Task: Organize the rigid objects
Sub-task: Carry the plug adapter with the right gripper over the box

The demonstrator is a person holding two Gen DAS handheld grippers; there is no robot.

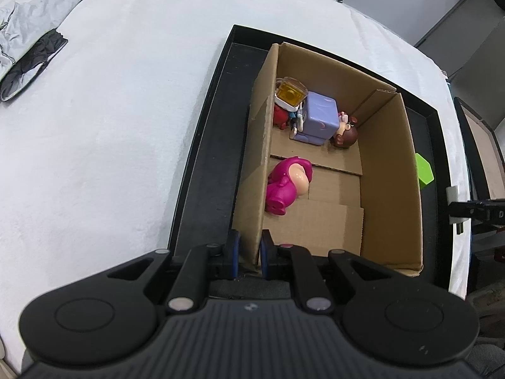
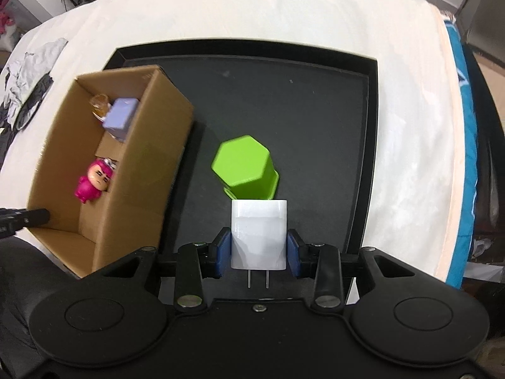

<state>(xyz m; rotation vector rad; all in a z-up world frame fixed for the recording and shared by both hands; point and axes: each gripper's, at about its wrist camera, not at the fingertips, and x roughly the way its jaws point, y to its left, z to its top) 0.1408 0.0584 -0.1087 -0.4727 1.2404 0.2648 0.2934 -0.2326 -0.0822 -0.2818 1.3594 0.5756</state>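
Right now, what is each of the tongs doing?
Left tongs: closed on the cardboard box wall.
Right tongs: closed on the white charger.

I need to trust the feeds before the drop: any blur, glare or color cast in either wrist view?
Left wrist: sharp, cool gray cast, cardboard box clear. Right wrist: warmer, box motion-smeared, white charger slightly washed out, green cup soft. Both bend edges fisheye-style.

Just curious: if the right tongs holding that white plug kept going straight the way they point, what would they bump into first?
Probably the green hexagonal cup on the black tray, just beyond the white charger held by the right tongs; depth is unclear.
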